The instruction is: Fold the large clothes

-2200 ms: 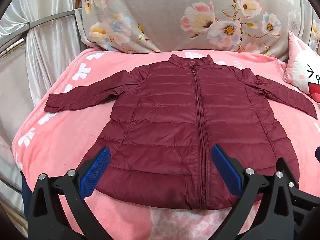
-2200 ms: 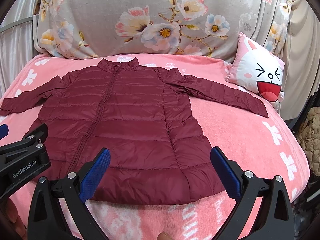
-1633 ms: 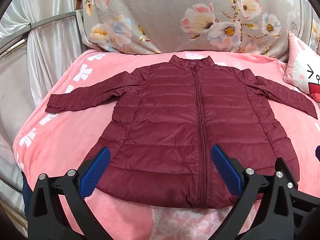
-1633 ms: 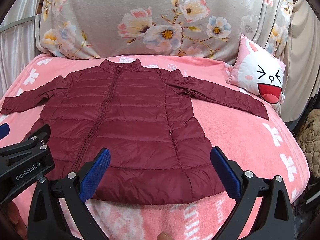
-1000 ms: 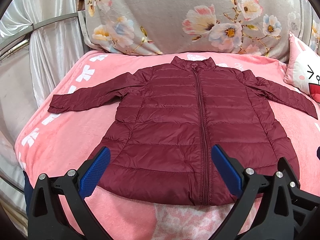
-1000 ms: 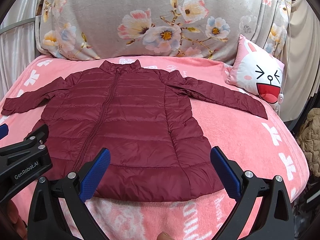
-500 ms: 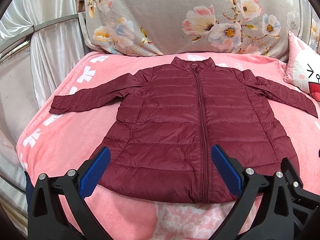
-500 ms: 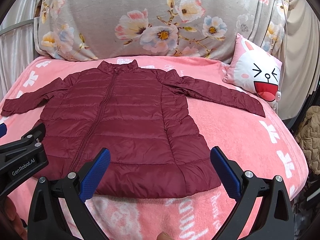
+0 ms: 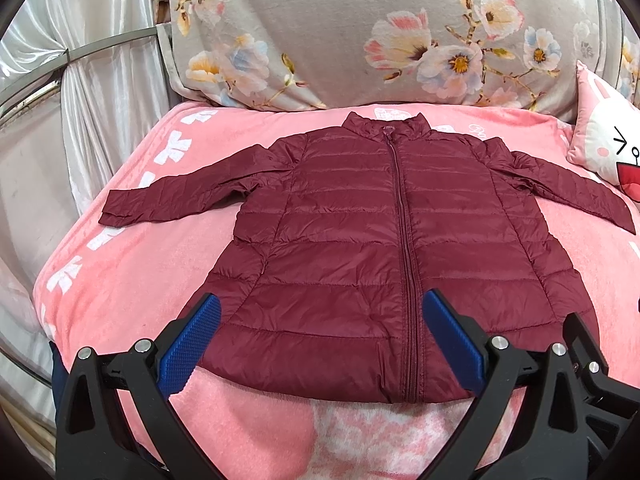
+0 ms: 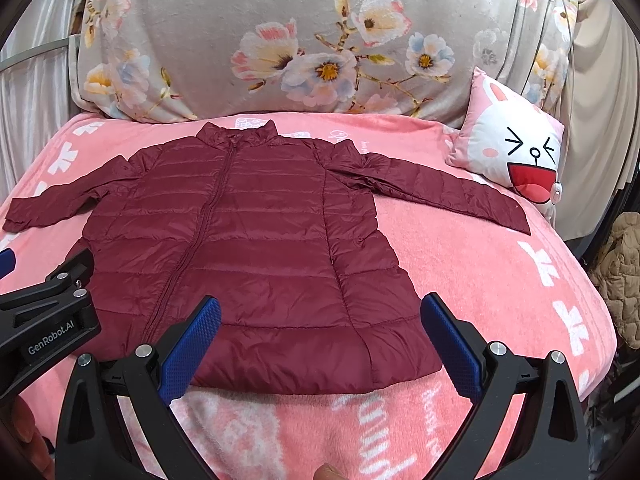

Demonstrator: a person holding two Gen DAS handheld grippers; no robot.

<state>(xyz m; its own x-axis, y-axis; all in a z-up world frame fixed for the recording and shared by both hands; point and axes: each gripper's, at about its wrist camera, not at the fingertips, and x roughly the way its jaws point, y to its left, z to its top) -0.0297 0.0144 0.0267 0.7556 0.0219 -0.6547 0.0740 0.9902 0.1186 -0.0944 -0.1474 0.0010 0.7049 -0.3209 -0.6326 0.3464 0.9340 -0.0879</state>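
Observation:
A dark red quilted jacket (image 9: pixel 360 248) (image 10: pixel 248 248) lies flat and zipped on the pink blanket (image 9: pixel 132 280) (image 10: pixel 500 280), collar toward the far pillows, both sleeves spread out sideways. My left gripper (image 9: pixel 320 338) hovers open above the hem, left of the zip, holding nothing. My right gripper (image 10: pixel 320 338) is open too, above the hem's right part, its blue pads (image 10: pixel 192 344) wide apart. The left gripper's black body (image 10: pixel 44 320) shows at the left edge of the right wrist view.
Large floral pillows (image 9: pixel 360 40) (image 10: pixel 300 40) stand behind the jacket. A rabbit-face cushion (image 10: pixel 516 152) (image 9: pixel 608 148) lies by the right sleeve's cuff. Curtains and a metal rail (image 9: pixel 80 52) are at the left; a tan garment (image 10: pixel 620 268) hangs past the bed's right edge.
Both grippers have drawn slightly back and up from the jacket; it sits a little farther away in both views. The jacket itself has not moved and both grippers stay open.

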